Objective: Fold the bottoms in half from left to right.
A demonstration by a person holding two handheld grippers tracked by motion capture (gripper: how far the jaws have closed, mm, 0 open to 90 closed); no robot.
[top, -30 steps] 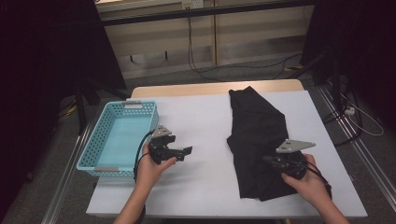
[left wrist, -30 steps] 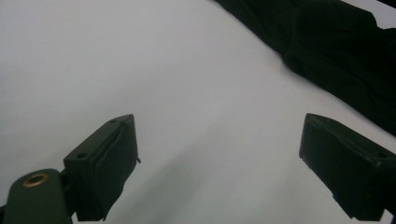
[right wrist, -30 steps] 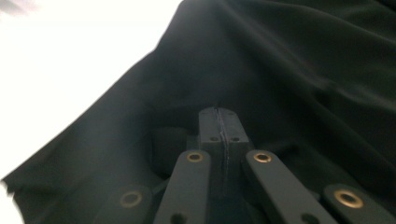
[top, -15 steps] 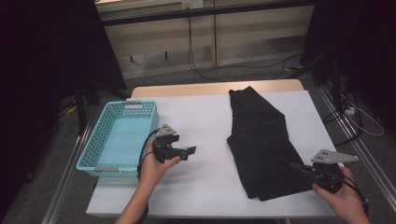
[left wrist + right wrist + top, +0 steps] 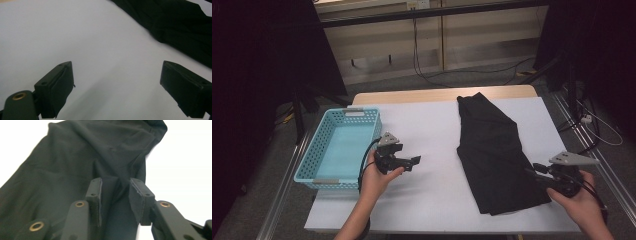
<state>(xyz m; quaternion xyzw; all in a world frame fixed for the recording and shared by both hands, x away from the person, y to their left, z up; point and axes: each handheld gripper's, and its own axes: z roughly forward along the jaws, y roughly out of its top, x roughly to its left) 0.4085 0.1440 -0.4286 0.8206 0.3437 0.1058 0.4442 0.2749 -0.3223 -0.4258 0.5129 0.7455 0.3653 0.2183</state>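
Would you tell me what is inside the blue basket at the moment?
The blue basket looks empty: its pale floor shows bare. Its near wall hides a thin strip of floor behind it.

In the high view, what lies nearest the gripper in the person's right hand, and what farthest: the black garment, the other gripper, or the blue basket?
From the right gripper, at the table's near right edge:
1. Black garment: right beside it, its near edge at the jaw tips.
2. Left gripper: across the white table, left of the garment.
3. Blue basket: farthest, at the table's left edge.
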